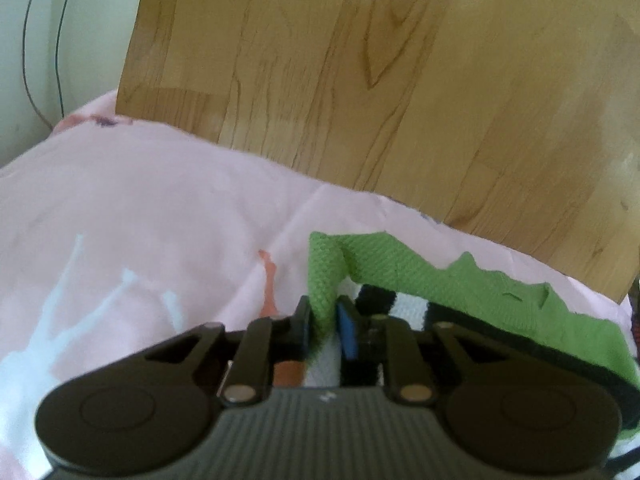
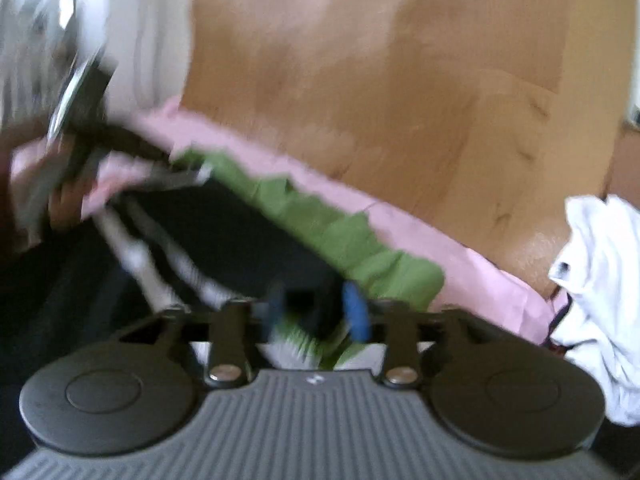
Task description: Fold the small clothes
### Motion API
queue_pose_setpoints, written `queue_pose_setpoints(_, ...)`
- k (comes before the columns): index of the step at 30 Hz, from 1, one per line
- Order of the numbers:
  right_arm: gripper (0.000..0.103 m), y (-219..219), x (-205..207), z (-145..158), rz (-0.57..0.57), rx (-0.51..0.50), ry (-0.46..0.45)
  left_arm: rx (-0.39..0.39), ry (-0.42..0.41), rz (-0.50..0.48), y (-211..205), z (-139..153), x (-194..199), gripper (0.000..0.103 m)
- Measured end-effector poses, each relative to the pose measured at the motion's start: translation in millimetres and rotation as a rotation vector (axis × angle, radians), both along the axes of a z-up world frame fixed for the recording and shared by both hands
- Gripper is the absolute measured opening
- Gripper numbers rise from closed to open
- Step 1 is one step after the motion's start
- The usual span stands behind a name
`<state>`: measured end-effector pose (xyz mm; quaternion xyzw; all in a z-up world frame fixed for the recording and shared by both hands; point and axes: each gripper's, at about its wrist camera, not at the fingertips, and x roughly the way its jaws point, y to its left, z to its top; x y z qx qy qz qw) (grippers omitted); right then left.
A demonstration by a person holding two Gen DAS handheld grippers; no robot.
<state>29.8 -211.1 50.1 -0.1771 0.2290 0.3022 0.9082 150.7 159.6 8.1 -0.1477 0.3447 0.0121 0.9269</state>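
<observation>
A small knit garment (image 1: 436, 280) with a green band and black and white stripes lies on a pink cloth (image 1: 140, 200). My left gripper (image 1: 324, 324) is shut on the garment's green corner, with the fabric pinched between the fingers. In the blurred right wrist view the same garment (image 2: 332, 228) stretches from my right gripper (image 2: 316, 312) toward the left gripper (image 2: 80, 128) at the upper left. My right gripper is closed on the garment's green and striped edge.
The pink cloth covers part of a wooden table (image 1: 360, 80). A crumpled white garment (image 2: 600, 280) lies at the right on the table. Thin cables (image 1: 40, 60) hang by a pale wall at the far left.
</observation>
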Motion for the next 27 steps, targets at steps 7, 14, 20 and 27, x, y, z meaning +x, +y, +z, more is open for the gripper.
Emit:
queue_pose_setpoints(7,0.011,18.3,8.2,-15.8,-0.118,-0.228,-0.228,-0.005,-0.007,-0.007,1.8,3.6,0.1,0.016)
queue_pose_setpoints(14,0.012,14.0,15.5,-59.2,-0.152,-0.576,-0.405,0.028,-0.009,-0.019,-2.3,3.0,-0.9,0.019)
queue_pose_setpoints(20,0.031,-34.9,-18.8,-17.5,-0.331,-0.291,-0.35,-0.015,-0.025,-0.007,8.1,4.9,-6.6,0.046)
queue_pose_setpoints(27,0.034,-220.9,-96.8,1.8,-0.797,0.504,-0.03,-0.181,-0.211,0.002,25.6,37.3,-40.1,0.044)
